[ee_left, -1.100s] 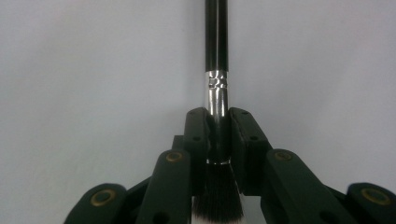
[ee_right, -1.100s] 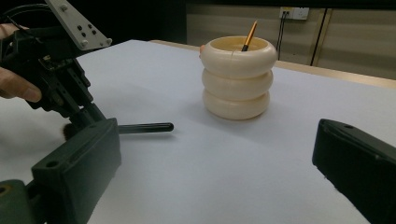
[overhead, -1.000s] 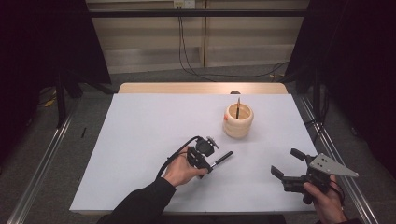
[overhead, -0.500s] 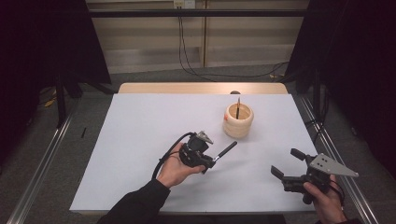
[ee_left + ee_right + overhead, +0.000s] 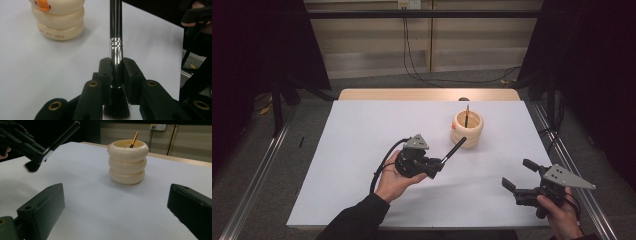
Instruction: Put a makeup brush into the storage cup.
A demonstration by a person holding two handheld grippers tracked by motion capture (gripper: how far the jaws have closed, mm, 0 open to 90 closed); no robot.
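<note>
While left tool [image 5: 116, 75] clamps brush [image 5: 115, 32], bristles cropped

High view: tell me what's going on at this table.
A person works with two handheld grippers. The left gripper is shut on a black makeup brush at its metal collar, handle end pointing toward the cream ringed holder, off the white table. The holder already has a thin pencil-like stick in it. The right gripper sits open and empty near the table's front right corner.
</note>
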